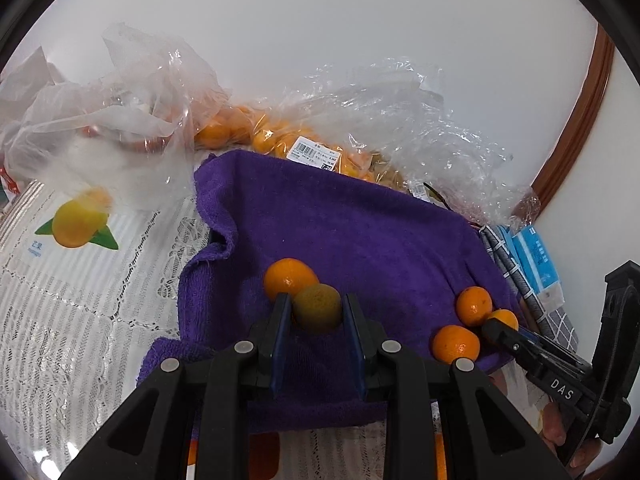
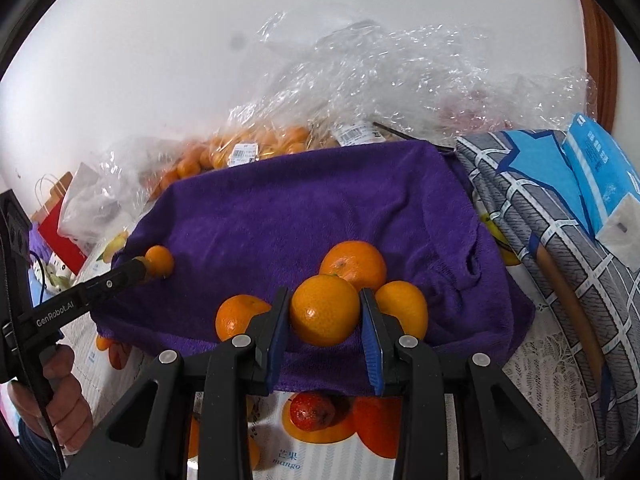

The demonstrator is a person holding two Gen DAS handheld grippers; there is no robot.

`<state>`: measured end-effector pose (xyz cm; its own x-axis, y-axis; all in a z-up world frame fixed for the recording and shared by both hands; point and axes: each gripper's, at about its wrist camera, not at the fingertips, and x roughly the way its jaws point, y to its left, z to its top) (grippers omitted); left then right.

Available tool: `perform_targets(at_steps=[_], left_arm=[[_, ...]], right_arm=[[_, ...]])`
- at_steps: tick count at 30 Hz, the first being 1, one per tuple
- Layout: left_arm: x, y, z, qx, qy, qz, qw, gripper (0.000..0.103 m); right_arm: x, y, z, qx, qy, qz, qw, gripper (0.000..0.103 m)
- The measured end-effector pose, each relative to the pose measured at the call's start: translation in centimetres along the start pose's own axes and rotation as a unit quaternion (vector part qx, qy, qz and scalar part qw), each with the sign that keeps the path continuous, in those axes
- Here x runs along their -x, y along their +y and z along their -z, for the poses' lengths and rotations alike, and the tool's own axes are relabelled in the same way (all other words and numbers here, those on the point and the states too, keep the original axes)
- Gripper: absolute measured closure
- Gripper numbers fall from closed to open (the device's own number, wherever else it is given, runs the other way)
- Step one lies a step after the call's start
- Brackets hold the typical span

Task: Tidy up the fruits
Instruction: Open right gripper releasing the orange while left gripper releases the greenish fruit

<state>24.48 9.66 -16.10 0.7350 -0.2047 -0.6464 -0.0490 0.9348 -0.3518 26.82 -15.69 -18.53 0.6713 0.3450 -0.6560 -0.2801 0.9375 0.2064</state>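
Observation:
A purple towel (image 1: 340,224) lies over a raised surface, also in the right wrist view (image 2: 312,208). My left gripper (image 1: 316,310) is shut on a greenish-yellow tangerine (image 1: 317,307), just above the towel, next to an orange tangerine (image 1: 286,276). My right gripper (image 2: 325,312) is shut on an orange tangerine (image 2: 324,309) among three others on the towel: one behind (image 2: 354,262), one right (image 2: 404,306), one left (image 2: 238,316). In the left wrist view the right gripper's fingers (image 1: 500,332) sit by that cluster (image 1: 474,305).
A clear bag of tangerines (image 1: 280,140) and crumpled plastic bags (image 1: 112,120) lie behind the towel against the white wall. A grey checked cloth and blue tissue pack (image 2: 600,168) sit right. A lace tablecloth (image 1: 80,320) and fruit-printed mat (image 2: 320,440) lie below.

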Motion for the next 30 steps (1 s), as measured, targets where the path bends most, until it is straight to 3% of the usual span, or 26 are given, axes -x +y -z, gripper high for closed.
perform_targets(at_steps=[13,20,30], left_arm=[[-0.2,0.3,-0.2,0.007,0.005,-0.008,0.9999,0.078],[0.4,0.3,-0.3,0.008,-0.015,-0.001,0.9999,0.074],[1.0,-0.1,-0.5,-0.008,-0.043,0.0,0.9991,0.066]], right_arm=[[-0.2,0.5,0.4,0.014,-0.004,0.023,1.0,0.069],[1.5,0.8,0.6,0.023,-0.037,0.048,0.998,0.048],[5.5,0.0,1.8,0.004,-0.059,0.08,0.995,0.047]])
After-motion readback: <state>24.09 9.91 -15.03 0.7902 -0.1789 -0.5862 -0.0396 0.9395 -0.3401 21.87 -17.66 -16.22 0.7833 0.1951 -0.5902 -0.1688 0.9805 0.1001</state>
